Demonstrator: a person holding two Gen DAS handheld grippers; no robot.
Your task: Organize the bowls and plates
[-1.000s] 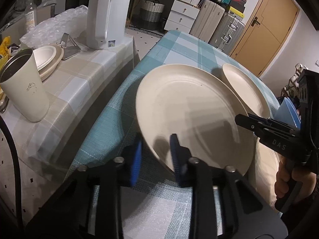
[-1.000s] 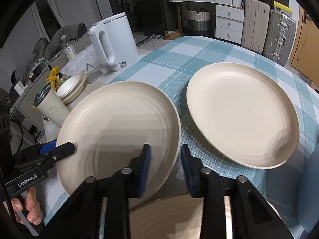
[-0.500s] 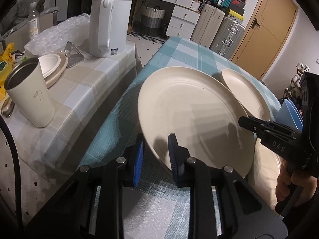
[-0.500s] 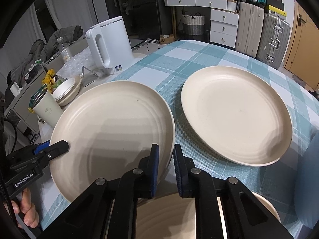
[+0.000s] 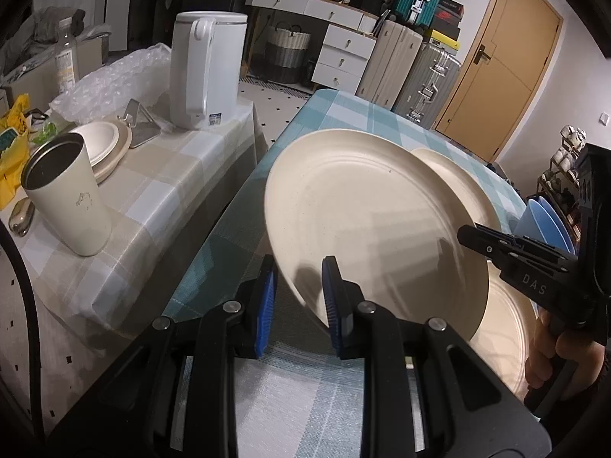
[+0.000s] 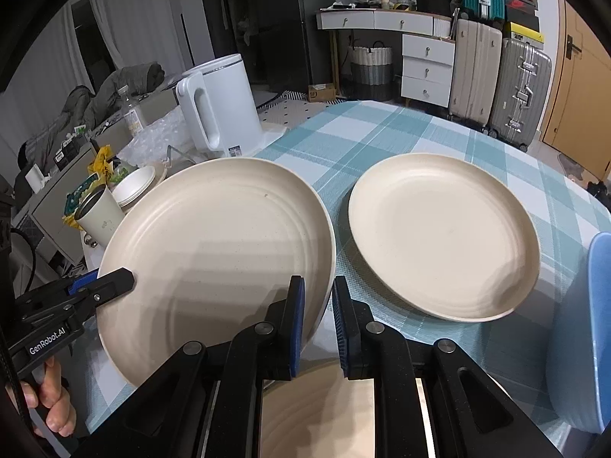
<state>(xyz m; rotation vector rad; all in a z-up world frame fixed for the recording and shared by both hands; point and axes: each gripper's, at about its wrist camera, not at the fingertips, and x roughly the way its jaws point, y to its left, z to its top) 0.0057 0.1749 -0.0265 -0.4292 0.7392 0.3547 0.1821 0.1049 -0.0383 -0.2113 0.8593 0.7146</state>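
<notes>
Cream round plate (image 6: pixel 214 252), faintly ringed and speckled, hangs tilted above the teal checked worktop (image 6: pixel 382 141), its rim pinched on opposite sides by the left hand-held gripper (image 5: pixel 298 294) and right hand-held gripper (image 6: pixel 319 316). Second cream plate (image 6: pixel 443 236) lies flat alongside; another sits beneath. White kettle (image 5: pixel 206 72) and steel-lined tumbler (image 5: pixel 65 194) stand nearby.
</notes>
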